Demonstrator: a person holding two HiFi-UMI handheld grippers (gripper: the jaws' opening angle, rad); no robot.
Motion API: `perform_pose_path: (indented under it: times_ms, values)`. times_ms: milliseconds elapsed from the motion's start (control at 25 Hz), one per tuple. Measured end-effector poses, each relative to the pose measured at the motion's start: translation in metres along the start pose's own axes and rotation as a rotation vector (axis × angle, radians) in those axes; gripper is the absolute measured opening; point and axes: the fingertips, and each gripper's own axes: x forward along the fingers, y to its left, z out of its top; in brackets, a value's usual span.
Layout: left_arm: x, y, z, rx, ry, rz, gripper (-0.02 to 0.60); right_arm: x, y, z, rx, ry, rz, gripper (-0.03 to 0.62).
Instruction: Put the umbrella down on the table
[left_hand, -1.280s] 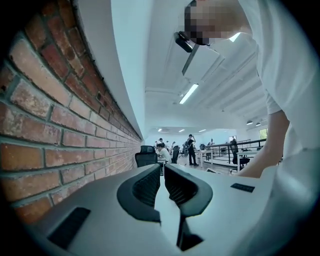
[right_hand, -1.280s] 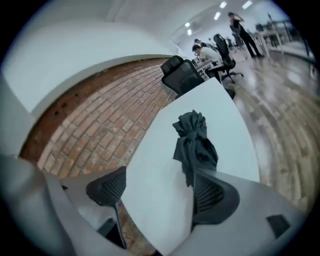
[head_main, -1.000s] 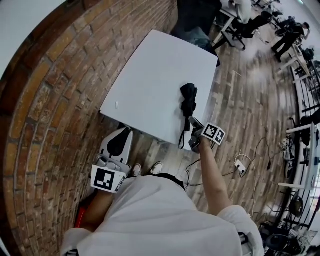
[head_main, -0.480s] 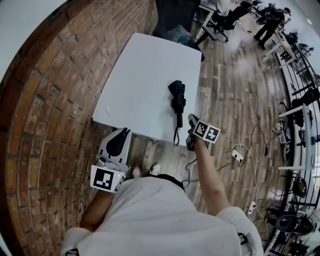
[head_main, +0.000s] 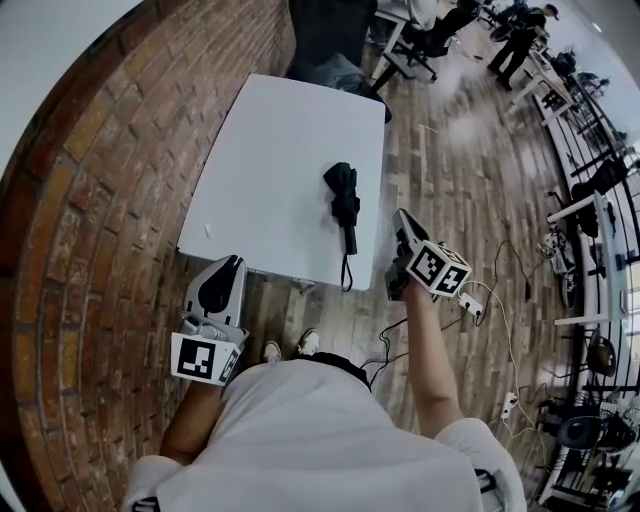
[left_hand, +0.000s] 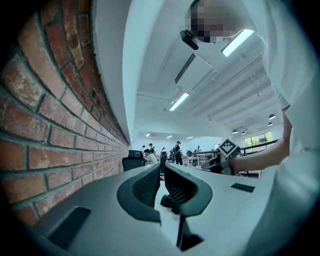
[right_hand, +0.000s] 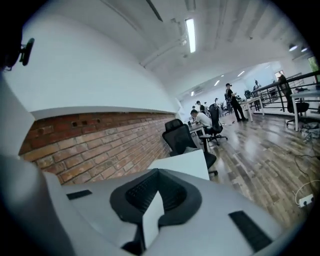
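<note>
The black folded umbrella (head_main: 345, 203) lies on the white table (head_main: 280, 140) near its right edge, and its strap (head_main: 345, 275) hangs over the front edge. My right gripper (head_main: 402, 216) hovers to the right of the umbrella, off the table, apart from it, shut and empty. Its pads (right_hand: 142, 192) meet with nothing between them in the right gripper view (right_hand: 157, 172). My left gripper (head_main: 228, 262) stays just before the table's front left corner, shut and empty. In the left gripper view (left_hand: 161, 167) it points level along the tabletop.
A brick wall (head_main: 90, 200) runs along the left. A black office chair (head_main: 335, 60) stands at the table's far end. A power strip with cables (head_main: 470, 305) lies on the wooden floor at the right. People work at desks (head_main: 520, 35) far off.
My right gripper has drawn away from the umbrella's handle at the table edge and risen to the right. The umbrella stays on the table. The left gripper has hardly moved.
</note>
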Motion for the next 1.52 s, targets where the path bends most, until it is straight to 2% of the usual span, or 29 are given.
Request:
perform_pose_path:
  times_ms: [160,320,440,720,1000,1160,1280,1520]
  values:
    - [0.004,0.003,0.006,0.01,-0.017,-0.012,0.046,-0.032,0.022,0.044,-0.042,-0.109,0.029,0.018]
    - [0.009,0.009,0.015,0.028,-0.041,-0.013,0.046,-0.066,0.041,0.077,-0.212,-0.194,0.001,0.018]
    - [0.012,0.011,0.021,0.04,-0.054,-0.011,0.046,-0.091,0.053,0.093,-0.329,-0.243,-0.025,0.018]
    - [0.016,0.016,0.035,0.063,-0.077,0.009,0.046,-0.139,0.08,0.12,-0.448,-0.341,0.003,0.018]
    - [0.017,0.026,0.048,0.086,-0.099,0.055,0.046,-0.182,0.079,0.131,-0.365,-0.44,0.001,0.018]
    - [0.017,0.031,0.05,0.09,-0.098,0.086,0.046,-0.204,0.064,0.12,-0.4,-0.447,-0.114,0.018]
    - [0.019,0.033,0.05,0.088,-0.098,0.102,0.046,-0.211,0.047,0.113,-0.387,-0.451,-0.184,0.018]
    - [0.026,0.028,0.056,0.11,-0.098,0.096,0.046,-0.206,0.032,0.108,-0.4,-0.43,-0.206,0.018]
